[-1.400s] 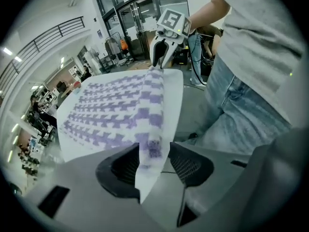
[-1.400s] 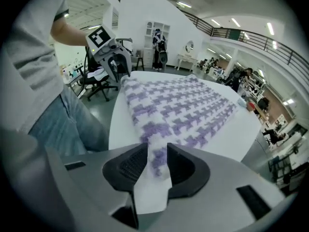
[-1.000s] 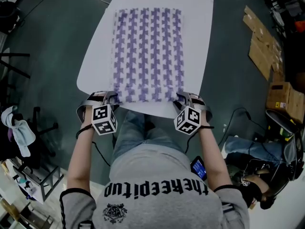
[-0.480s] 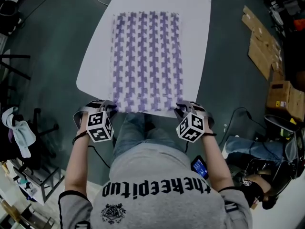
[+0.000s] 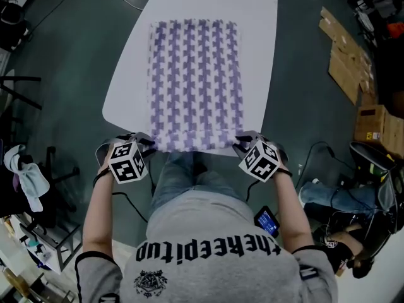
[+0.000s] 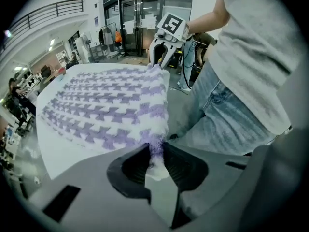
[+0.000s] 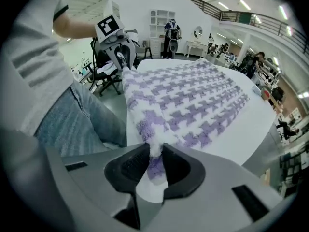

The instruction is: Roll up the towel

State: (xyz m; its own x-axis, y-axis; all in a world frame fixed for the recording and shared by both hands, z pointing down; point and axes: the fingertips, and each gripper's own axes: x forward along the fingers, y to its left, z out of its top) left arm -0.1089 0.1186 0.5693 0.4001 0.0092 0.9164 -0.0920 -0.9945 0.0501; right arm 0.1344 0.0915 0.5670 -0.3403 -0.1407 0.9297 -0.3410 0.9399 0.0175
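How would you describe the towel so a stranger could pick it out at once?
Find the white table on the dark floor, in front of the person. Spread along it is the towel, a long rectangle reaching the near edge. Its purple-and-white houndstooth pattern sets it apart from the plain table around it.

Left gripper [image 6: 157, 152] and right gripper [image 7: 154, 154] tilt down, fingers [image 6: 129, 170] just closed on towel [image 5: 196, 74]
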